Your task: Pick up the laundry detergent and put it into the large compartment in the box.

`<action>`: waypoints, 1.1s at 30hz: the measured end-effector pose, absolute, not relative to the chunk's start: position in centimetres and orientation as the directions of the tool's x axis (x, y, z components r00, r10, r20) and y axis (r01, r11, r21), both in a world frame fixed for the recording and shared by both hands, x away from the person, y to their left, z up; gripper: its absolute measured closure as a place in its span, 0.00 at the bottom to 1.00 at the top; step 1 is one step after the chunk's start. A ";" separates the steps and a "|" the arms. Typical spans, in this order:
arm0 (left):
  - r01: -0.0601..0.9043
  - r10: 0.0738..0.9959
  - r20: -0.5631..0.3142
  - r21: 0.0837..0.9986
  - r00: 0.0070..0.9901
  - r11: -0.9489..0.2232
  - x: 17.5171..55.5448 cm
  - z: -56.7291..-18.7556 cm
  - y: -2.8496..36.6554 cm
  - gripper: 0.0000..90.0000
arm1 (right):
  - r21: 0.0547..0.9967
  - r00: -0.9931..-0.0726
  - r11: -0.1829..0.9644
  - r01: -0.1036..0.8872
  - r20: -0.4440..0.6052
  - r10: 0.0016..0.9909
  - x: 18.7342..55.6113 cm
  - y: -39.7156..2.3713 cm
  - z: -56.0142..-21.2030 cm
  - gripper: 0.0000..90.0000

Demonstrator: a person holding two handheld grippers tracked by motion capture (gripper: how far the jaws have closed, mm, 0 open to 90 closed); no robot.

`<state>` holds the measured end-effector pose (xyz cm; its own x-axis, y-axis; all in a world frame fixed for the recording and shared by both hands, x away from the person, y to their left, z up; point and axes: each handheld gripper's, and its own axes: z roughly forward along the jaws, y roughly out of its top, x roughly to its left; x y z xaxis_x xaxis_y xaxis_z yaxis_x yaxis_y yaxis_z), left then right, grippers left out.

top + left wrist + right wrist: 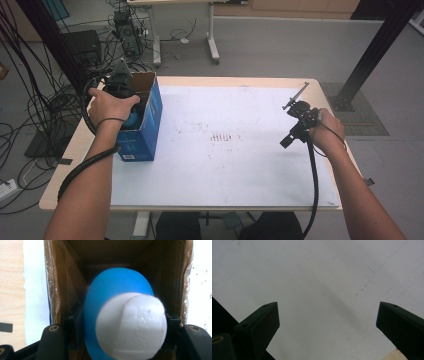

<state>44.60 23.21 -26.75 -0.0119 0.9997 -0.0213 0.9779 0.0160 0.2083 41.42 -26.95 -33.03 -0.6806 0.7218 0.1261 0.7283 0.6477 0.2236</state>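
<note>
Left gripper (131, 102) is at the mouth of the open blue cardboard box (145, 135), which stands at the left edge of the table (300, 85). Its jaws are closed on a blue-and-white toy (125, 320), and they flank it on both sides in the left gripper view. The toy sits right in the box opening, brown inner walls around and behind it.

Step in hand, as I read it: moving the toy through the box mouth. Can't tell from these frames whether it's going in or coming out. If in, next move is lower until it bottoms out, then release and back out straight so the jaws don't snag the flaps. If out, lift clear of the rim first, then move over the white sheet (240, 160).

Toy: rounded, smooth blue body, with a white bulbous part facing the camera that has faint moulded relief on it. Matte and rubbery by the look. It's close to the lens and blurred, so no finer detail.

Right gripper (292, 131) hangs over the right part of the sheet, jaws wide apart, nothing between them.
</note>
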 end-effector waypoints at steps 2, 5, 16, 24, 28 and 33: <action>0.978 1.000 -0.023 0.208 -0.012 0.016 44.6 -26.8 23.2 0.41 | 0.223 -0.681 0.648 0.728 0.125 0.722 41.4 -27.0 -33.0 0.06; 0.978 1.000 -0.023 0.208 -0.014 0.018 44.6 -26.8 23.2 0.41 | 0.222 -0.678 0.646 0.731 0.126 0.724 41.4 -27.0 -33.0 0.06; 0.978 1.000 -0.020 0.208 -0.019 0.023 44.6 -26.8 23.1 0.41 | 0.222 -0.680 0.648 0.729 0.125 0.722 41.5 -27.0 -33.1 0.05; 0.979 1.000 -0.017 0.204 -0.019 0.022 44.6 -26.8 23.0 0.41 | 0.223 -0.681 0.648 0.728 0.126 0.722 41.5 -27.0 -33.1 0.06; 0.979 1.000 -0.019 0.202 -0.020 0.023 44.7 -26.7 23.1 0.41 | 0.223 -0.679 0.647 0.729 0.124 0.723 41.5 -27.1 -33.0 0.05; 0.979 1.000 -0.021 0.202 -0.020 0.024 44.6 -26.7 23.2 0.41 | 0.225 -0.680 0.647 0.729 0.124 0.723 41.5 -27.1 -33.0 0.05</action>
